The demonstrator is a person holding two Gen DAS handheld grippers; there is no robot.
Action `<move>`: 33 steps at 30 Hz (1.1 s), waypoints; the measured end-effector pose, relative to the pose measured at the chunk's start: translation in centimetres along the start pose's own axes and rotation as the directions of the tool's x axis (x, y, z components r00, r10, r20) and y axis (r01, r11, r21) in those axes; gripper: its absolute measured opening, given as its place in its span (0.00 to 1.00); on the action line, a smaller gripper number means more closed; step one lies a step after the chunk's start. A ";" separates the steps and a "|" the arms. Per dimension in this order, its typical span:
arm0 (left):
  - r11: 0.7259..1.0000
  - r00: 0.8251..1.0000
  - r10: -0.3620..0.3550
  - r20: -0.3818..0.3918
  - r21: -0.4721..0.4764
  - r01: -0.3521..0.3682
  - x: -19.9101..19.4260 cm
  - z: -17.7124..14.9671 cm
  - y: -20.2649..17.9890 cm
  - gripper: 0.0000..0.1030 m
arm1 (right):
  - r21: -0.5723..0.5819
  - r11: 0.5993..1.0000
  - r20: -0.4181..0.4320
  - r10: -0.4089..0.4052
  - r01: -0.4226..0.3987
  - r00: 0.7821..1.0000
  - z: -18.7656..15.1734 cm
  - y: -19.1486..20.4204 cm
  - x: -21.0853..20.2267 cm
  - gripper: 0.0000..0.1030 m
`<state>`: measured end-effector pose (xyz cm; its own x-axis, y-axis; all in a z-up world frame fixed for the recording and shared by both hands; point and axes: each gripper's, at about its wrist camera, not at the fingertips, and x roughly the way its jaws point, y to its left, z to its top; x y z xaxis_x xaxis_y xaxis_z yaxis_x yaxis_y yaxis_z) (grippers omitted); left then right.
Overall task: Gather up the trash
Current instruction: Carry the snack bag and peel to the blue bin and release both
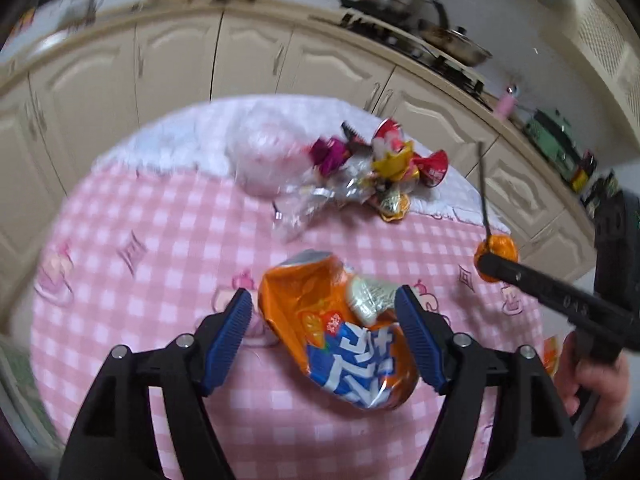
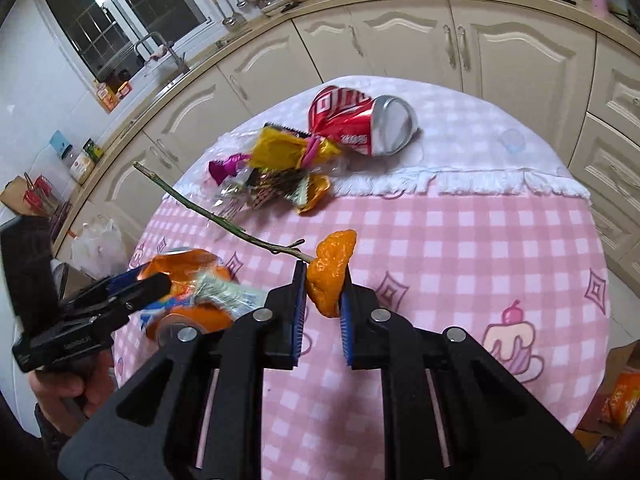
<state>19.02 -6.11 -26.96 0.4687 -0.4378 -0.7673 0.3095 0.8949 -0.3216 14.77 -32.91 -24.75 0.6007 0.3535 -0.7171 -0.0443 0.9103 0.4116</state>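
A crushed orange soda can (image 1: pixel 320 320) lies on the pink checked tablecloth (image 1: pixel 160 240), with a small silver wrapper (image 1: pixel 370 294) on top of it. My left gripper (image 1: pixel 323 295) stands open around the can; its left pad is a little apart from it. From the right wrist view the same can (image 2: pixel 188 312) sits between those fingers. My right gripper (image 2: pixel 323 276) is shut on a piece of orange peel (image 2: pixel 334 268), from which a thin twig (image 2: pixel 208 212) sticks out to the upper left. The left wrist view shows that gripper (image 1: pixel 490 262) at the right with the peel (image 1: pixel 498 246).
Farther back lie a heap of candy wrappers (image 2: pixel 280 168) and a crushed red can (image 2: pixel 360 120) on a white cloth (image 2: pixel 480 152). A white plastic bag (image 2: pixel 96 244) sits left of the table. Cream cabinets (image 2: pixel 400 40) curve behind it. A hand (image 1: pixel 592 392) holds the right gripper.
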 end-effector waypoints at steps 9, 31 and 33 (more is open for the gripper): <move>0.991 0.995 -0.103 -0.019 -0.084 0.101 1.9 -1.0 0.8 0.21 | 0.006 1.000 0.006 -0.006 0.006 1.000 -0.8 0.1 -0.8 0.15; 0.977 0.931 -0.087 0.354 0.213 0.011 -10.1 1.7 -11.9 0.21 | 0.094 0.992 0.276 -0.110 0.087 0.955 -0.8 -5.1 -14.9 0.15; 0.961 0.931 -0.144 0.336 0.273 0.051 -9.7 1.6 -15.3 0.21 | 0.131 0.985 0.306 -0.149 0.113 0.940 -1.6 -6.9 -17.4 0.15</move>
<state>11.08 -15.76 -13.73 0.6693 -0.5658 -0.4816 0.5470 0.8139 -0.1961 3.32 -45.01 -16.06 0.8159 0.1312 -0.5631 0.1290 0.9081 0.3985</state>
